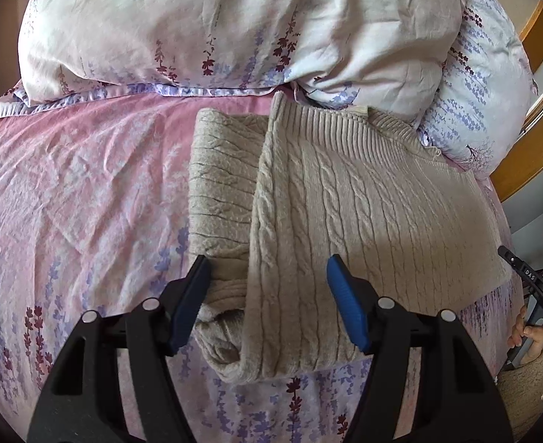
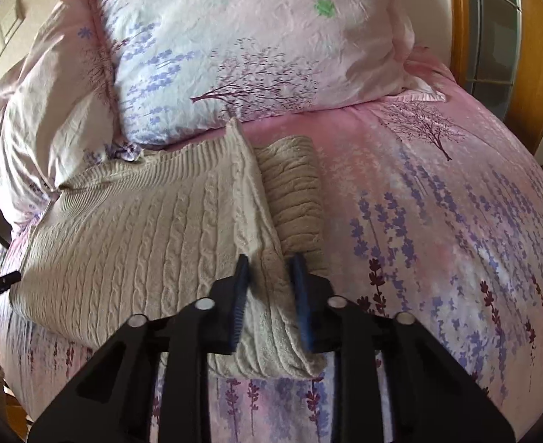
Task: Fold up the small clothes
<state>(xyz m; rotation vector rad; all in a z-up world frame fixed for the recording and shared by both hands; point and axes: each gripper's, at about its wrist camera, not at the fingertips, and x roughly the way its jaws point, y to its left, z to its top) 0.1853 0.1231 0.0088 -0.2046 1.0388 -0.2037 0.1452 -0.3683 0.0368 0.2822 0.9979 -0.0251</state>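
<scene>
A beige cable-knit sweater (image 1: 345, 199) lies on the pink floral bedsheet (image 1: 86, 184), its body folded over with a sleeve showing along its left edge. My left gripper (image 1: 267, 269) is open and hovers just above the sweater's near left part, touching nothing. In the right wrist view the same sweater (image 2: 142, 240) lies left of centre. My right gripper (image 2: 269, 269) has its jaws closed narrowly on the sweater's folded right edge, with the fabric between the blue pads (image 2: 240, 295).
Floral pillows (image 1: 234, 26) lie right behind the sweater, also in the right wrist view (image 2: 253, 48). A wooden bed frame (image 2: 537, 55) runs along the right side. The other gripper's tip (image 1: 526, 273) and a hand show at the far right edge.
</scene>
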